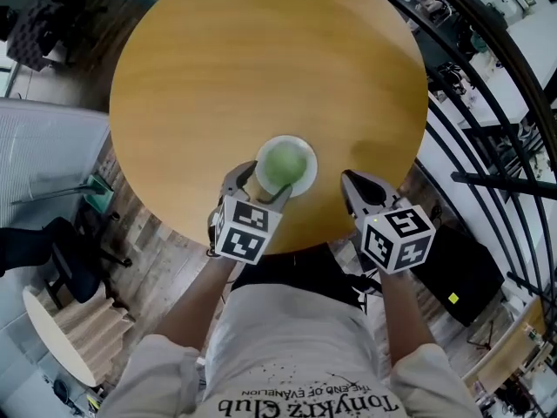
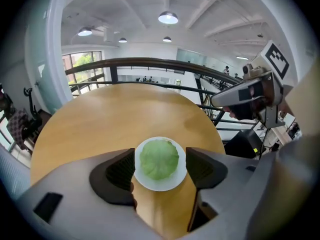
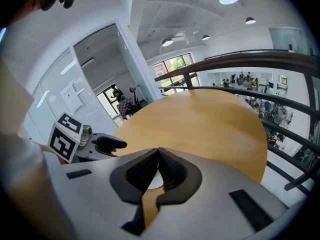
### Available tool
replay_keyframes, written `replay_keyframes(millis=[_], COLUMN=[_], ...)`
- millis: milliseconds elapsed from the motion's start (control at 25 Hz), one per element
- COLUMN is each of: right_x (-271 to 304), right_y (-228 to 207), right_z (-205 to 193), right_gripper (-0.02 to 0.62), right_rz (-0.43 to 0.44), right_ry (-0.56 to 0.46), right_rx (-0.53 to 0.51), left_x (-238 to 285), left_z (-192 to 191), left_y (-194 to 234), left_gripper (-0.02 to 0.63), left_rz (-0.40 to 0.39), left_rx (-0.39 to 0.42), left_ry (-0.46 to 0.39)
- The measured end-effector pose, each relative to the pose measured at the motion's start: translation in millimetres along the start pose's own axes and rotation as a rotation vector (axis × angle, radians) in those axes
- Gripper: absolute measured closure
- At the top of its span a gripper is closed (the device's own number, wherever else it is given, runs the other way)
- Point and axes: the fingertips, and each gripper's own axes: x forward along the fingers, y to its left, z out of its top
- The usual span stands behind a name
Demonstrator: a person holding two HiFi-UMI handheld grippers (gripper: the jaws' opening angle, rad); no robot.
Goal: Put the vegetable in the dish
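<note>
A pale green leafy vegetable [image 1: 283, 164] [image 2: 159, 159] lies in a small white dish [image 1: 310, 176] [image 2: 160, 185] near the front edge of the round wooden table [image 1: 261, 59]. My left gripper [image 1: 261, 185] [image 2: 160, 154] is level with the dish. Its jaws stand apart, one at each side of the dish, and I see no pad pressing on it. My right gripper [image 1: 350, 181] [image 3: 158, 154] hovers at the table's edge, to the right of the dish, its pads closed together on nothing. A sliver of the dish [image 3: 156, 182] shows below them.
A black curved railing [image 1: 487, 129] runs close along the table's right side. A dark office chair [image 1: 52, 251] and a small pale round table [image 1: 52, 338] stand on the floor at the left. A black bag [image 1: 461, 273] lies at the right.
</note>
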Motion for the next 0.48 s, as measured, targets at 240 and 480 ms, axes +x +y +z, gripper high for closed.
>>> replay_keyframes(millis=[240, 480], right_x=[-15, -38], right_y=[22, 38], right_z=[2, -8], right_gripper=[0.571, 0.571], right_rz=[0.013, 0.018], right_ry=[-0.008, -0.011], right_rx=[-0.036, -0.043], left_x=[-35, -72], left_z=[1, 0], left_y=[1, -17], left_gripper=[0.491, 0.563], left_rz=[0.072, 0.069], left_rx=[-0.032, -0.035], left_ry=[-0.079, -0.111])
